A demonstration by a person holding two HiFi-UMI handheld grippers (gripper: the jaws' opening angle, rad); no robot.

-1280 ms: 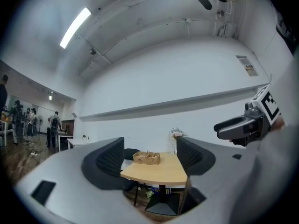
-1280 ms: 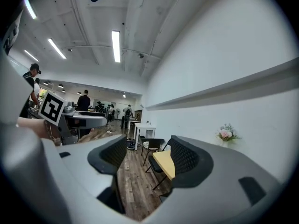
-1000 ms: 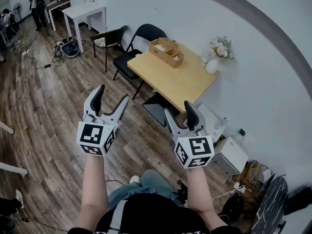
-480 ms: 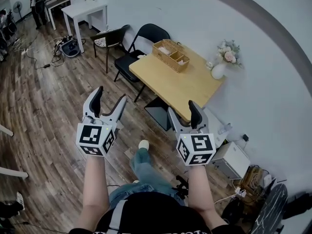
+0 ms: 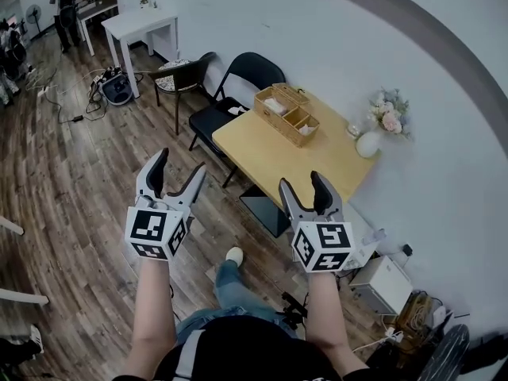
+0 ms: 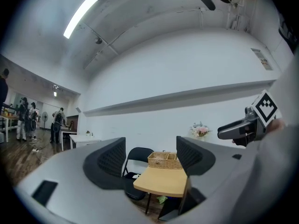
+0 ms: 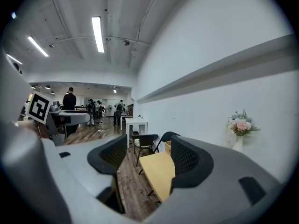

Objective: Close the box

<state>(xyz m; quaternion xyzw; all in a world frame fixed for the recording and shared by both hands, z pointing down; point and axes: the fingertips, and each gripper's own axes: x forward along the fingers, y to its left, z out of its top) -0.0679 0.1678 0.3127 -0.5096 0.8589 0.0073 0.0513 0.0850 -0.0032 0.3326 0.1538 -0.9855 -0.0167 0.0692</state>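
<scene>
A wicker box (image 5: 286, 114) with an open lid and compartments sits at the far corner of a light wooden table (image 5: 270, 153); it also shows in the left gripper view (image 6: 164, 160). My left gripper (image 5: 176, 168) is held up in the air over the floor, open and empty, well short of the table. My right gripper (image 5: 304, 188) hangs near the table's near edge, open and empty too. In the right gripper view only the table top (image 7: 157, 171) shows between the jaws; the box is mostly hidden behind a finger.
A white vase of flowers (image 5: 381, 129) stands on the table's right corner by the wall. Two black folding chairs (image 5: 226, 98) stand at the table's far side. A white table (image 5: 141, 27) and people are further back. White boxes and cables (image 5: 389, 292) lie by the wall.
The view has shifted: table and box have slid right and lower in the head view as the person steps closer. Both grippers stay open and raised.
</scene>
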